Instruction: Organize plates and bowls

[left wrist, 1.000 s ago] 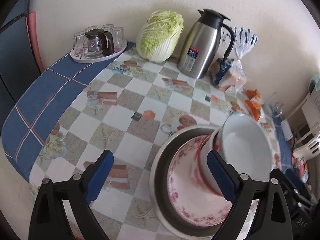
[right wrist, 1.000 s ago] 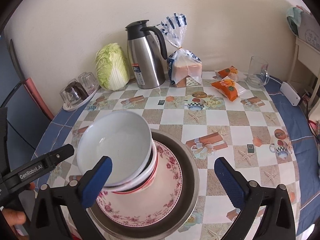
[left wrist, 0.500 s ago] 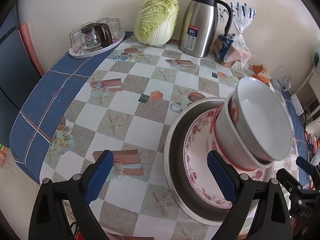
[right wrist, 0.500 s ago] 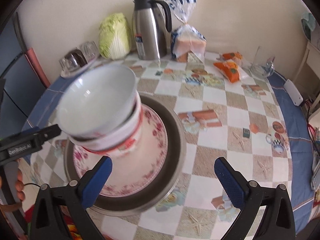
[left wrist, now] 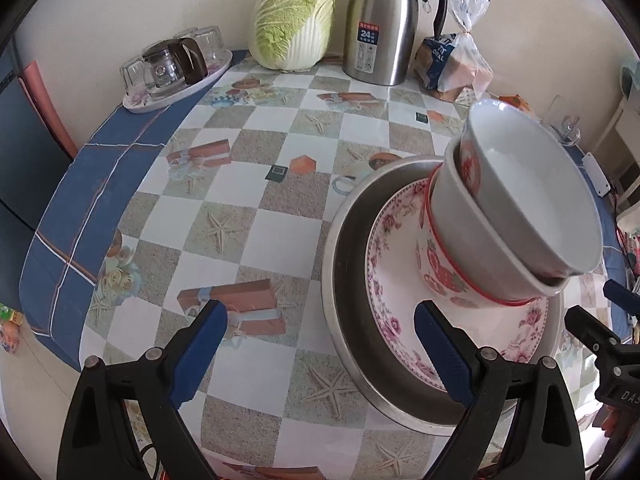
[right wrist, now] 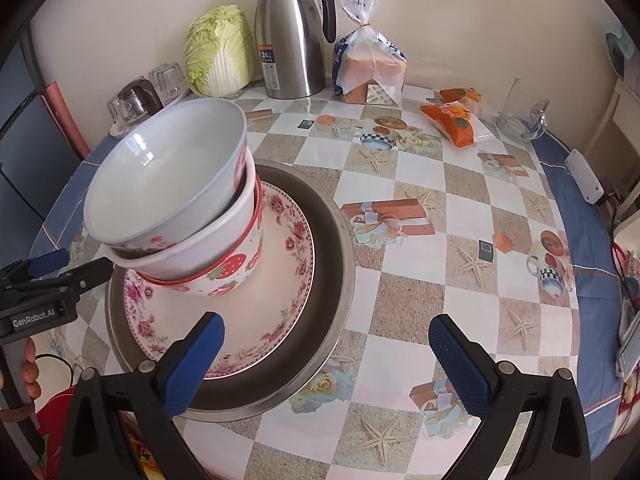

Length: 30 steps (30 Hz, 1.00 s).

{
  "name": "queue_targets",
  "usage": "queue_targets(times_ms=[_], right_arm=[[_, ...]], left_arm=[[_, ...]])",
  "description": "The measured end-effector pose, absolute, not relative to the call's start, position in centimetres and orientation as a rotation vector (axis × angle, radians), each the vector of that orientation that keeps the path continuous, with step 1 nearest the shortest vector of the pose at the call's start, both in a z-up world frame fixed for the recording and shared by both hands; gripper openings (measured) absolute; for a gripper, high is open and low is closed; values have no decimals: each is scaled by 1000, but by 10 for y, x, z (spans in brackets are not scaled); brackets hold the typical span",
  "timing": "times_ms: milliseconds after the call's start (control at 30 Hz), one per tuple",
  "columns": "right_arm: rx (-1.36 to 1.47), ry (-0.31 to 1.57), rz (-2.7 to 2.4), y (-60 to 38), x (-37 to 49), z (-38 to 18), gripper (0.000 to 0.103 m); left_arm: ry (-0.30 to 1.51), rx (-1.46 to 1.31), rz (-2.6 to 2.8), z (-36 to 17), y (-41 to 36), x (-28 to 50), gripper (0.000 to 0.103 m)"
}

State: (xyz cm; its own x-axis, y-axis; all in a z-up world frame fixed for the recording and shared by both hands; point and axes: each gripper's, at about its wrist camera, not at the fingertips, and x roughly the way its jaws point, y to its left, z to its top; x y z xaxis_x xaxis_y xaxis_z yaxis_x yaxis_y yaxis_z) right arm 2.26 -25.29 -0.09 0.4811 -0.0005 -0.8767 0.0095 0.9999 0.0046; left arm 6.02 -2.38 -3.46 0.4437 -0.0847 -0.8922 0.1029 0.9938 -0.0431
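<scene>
A wide steel basin [left wrist: 348,320] [right wrist: 332,280] sits on the table and holds a rose-patterned plate [left wrist: 392,280] [right wrist: 280,280]. On the plate stands a strawberry-print bowl [left wrist: 452,272] [right wrist: 224,276] with a white bowl [left wrist: 532,192] [right wrist: 168,176] nested in it, tilted. My left gripper [left wrist: 320,352] is open, near the basin's left rim, with its right finger over the basin. My right gripper [right wrist: 328,360] is open too, over the basin's near right rim. Neither holds anything.
At the back stand a cabbage [left wrist: 294,20], a steel thermos jug [left wrist: 380,24], a bagged loaf [right wrist: 370,68] and a tray of glasses [left wrist: 176,68]. Orange snack packs [right wrist: 456,118] and a glass jug [right wrist: 520,114] lie at the right. A hand [right wrist: 30,372] grips the left tool.
Both grippers have pulled back from the stack, which now sits farther from the cameras. The dishes stay stacked in the basin; both pairs of fingers stay open.
</scene>
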Motion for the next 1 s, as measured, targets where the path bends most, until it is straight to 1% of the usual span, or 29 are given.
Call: queue_targets(times_ms=[167,1000], right_arm=[[9,1076,-12,-254,23,-2,103],[14,1096,-14,-258,27,-13,103]], left_arm=[[1117,62,-112,-41,-26,58,95],[1127,52,-131,-49,-26,63,95]])
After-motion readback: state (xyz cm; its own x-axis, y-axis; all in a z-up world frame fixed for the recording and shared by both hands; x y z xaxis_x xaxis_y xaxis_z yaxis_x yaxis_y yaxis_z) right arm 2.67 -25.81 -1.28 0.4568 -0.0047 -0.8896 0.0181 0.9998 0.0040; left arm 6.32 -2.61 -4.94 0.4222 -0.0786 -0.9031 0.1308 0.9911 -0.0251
